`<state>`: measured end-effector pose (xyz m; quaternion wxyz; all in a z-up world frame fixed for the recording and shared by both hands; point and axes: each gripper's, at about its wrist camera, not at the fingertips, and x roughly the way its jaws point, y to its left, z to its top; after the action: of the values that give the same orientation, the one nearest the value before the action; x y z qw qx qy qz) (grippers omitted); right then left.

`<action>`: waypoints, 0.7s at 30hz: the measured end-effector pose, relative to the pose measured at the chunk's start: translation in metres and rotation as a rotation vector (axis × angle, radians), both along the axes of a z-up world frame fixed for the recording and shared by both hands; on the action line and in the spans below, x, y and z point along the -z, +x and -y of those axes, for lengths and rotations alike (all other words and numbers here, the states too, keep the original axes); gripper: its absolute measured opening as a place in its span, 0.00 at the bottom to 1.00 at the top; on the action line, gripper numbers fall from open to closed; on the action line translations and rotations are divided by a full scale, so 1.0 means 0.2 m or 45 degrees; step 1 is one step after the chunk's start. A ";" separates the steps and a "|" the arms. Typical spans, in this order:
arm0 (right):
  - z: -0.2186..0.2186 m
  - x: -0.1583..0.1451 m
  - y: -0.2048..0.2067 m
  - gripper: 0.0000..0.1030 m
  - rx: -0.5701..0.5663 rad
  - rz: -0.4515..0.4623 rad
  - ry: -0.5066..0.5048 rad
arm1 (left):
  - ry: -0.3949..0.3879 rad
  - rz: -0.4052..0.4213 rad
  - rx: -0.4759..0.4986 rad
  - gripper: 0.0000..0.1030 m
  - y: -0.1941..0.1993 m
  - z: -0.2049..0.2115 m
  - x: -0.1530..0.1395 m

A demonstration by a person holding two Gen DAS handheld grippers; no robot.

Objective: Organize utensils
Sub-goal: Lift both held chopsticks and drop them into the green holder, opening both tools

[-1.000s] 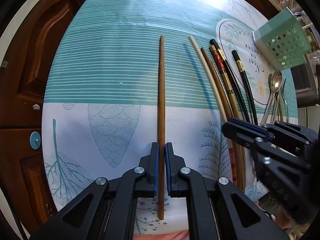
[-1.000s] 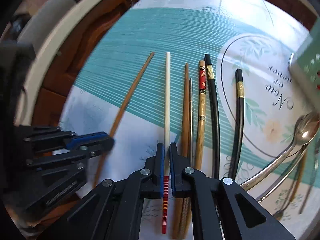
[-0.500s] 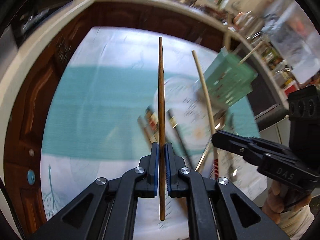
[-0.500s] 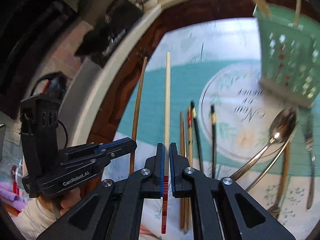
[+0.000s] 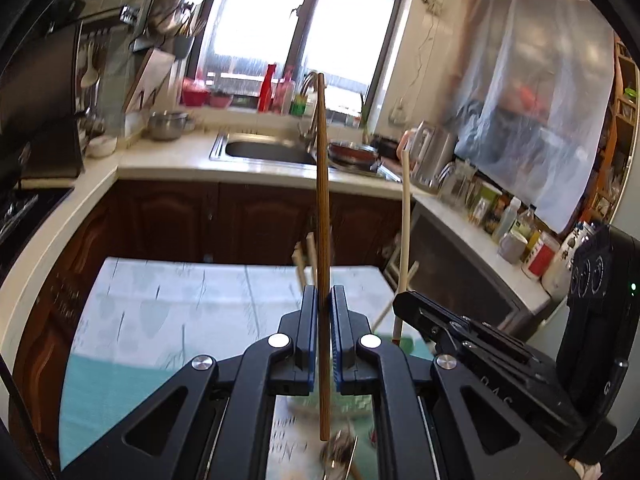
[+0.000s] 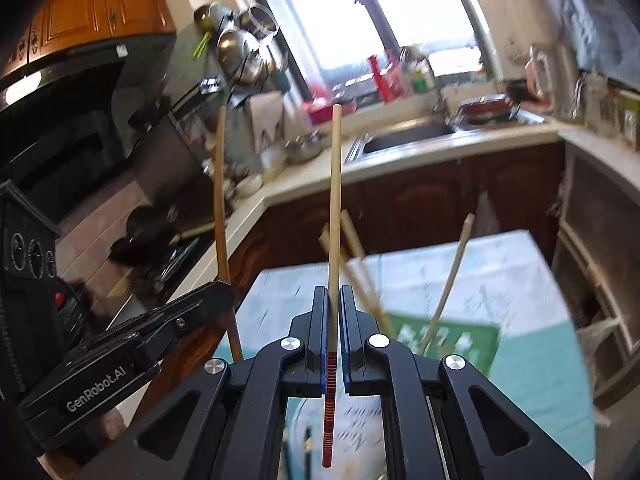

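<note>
Pinching a brown wooden chopstick [image 5: 322, 208] between its blue pads, the left gripper [image 5: 322, 308] holds it pointing forward, the shaft running out past the jaws toward the kitchen window, likely so it can be carried clear of the counter [image 5: 168, 300] and tipped into the green holder. In this left wrist view the right gripper [image 5: 424, 312] shows at the right with a cream chopstick [image 5: 405, 216], and the holder is only a blurred green patch below. A second ago this camera looked straight down on the cloth with the brown stick lying flat; now the sink and cabinets fill the view.

In the right wrist view the right gripper [image 6: 333, 304] is pressed shut on the cream chopstick [image 6: 334, 200], its red-striped end hanging behind the jaws. The green holder [image 6: 460, 340] sits ahead on the counter, sticks already leaning in it. The left gripper [image 6: 192, 312] shows at the left. Earlier the cream stick lay among the others; both are now lifted.
</note>
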<state>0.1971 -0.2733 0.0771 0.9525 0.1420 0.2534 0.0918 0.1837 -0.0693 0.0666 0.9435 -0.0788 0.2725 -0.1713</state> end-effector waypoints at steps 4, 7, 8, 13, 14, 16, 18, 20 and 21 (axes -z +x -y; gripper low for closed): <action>0.17 -0.04 0.09 0.04 0.078 0.099 -0.001 | -0.011 0.056 -0.019 0.04 0.10 0.11 0.02; 0.26 -0.02 0.18 0.04 0.103 0.154 -0.035 | -0.028 0.089 -0.028 0.04 0.18 0.15 0.07; 0.28 0.00 0.21 0.04 0.107 0.169 -0.049 | -0.032 0.096 -0.030 0.04 0.20 0.17 0.08; 0.25 0.18 0.36 0.05 0.049 0.232 -0.112 | -0.045 0.097 -0.024 0.04 0.29 0.20 0.20; 0.26 0.20 0.37 0.05 0.042 0.241 -0.118 | -0.061 0.093 -0.015 0.04 0.30 0.20 0.22; 0.23 0.30 0.44 0.05 0.010 0.240 -0.115 | -0.073 0.086 -0.008 0.04 0.32 0.20 0.27; 0.22 0.39 0.46 0.05 -0.025 0.231 -0.114 | -0.083 0.077 0.003 0.04 0.34 0.20 0.33; 0.20 0.49 0.48 0.05 -0.051 0.226 -0.129 | -0.082 0.077 0.004 0.04 0.33 0.20 0.37; 0.19 0.54 0.46 0.05 -0.063 0.223 -0.138 | -0.077 0.073 0.007 0.04 0.33 0.20 0.40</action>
<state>0.2892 -0.3114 -0.0312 0.9747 0.0753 0.1771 0.1134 0.2496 -0.1093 -0.0129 0.9476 -0.1015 0.2404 -0.1841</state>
